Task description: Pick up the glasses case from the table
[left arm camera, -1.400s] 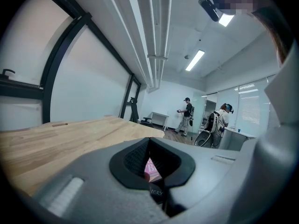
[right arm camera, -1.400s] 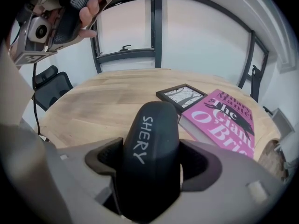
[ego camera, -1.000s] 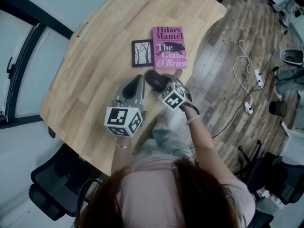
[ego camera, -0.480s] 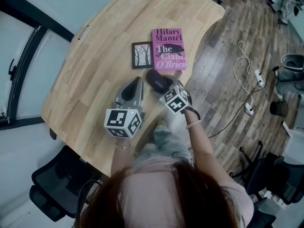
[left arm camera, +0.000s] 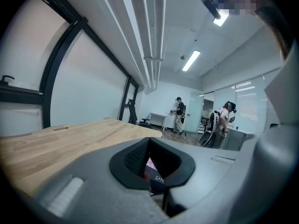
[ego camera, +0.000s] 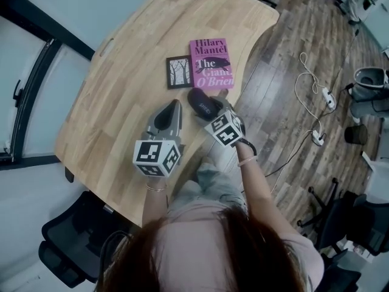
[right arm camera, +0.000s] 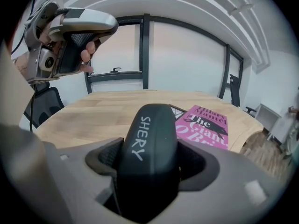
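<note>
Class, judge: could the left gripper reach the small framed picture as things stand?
Probably yes: the left gripper points toward the framed picture, with only bare table between; the right gripper and glasses case sit aside.

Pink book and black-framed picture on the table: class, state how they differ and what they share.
The pink book is larger than the black-framed picture. The book's cover is pink with a printed title; the picture shows bare trees inside a black border. Both are rectangular and lie flat, side by side, on the wooden table.
</note>
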### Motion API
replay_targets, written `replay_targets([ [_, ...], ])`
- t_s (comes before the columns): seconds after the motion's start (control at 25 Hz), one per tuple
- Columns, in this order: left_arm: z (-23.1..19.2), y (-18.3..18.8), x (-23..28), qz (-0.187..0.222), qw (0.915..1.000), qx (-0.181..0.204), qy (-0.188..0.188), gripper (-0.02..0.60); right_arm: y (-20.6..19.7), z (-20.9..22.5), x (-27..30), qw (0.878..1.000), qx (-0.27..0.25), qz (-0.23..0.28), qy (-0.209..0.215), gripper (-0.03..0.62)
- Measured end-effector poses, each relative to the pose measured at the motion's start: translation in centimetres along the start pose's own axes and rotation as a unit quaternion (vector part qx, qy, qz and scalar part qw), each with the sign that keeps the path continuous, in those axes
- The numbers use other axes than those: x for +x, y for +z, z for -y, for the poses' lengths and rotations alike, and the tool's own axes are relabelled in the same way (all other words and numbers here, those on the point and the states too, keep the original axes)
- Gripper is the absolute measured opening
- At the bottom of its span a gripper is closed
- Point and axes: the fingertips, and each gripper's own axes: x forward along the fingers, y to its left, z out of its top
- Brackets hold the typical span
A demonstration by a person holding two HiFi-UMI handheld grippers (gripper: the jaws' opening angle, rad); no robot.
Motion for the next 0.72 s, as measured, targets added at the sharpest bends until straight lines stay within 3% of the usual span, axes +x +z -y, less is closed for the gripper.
replay_targets([
  [0.72, 2.8, 1.9, -4.1, 0.011, 0.9993, 0.026, -0.024, 0.008, 3.7, -0.9, -6.9, 0.993, 0.054, 0.084, -0.064, 0.359],
])
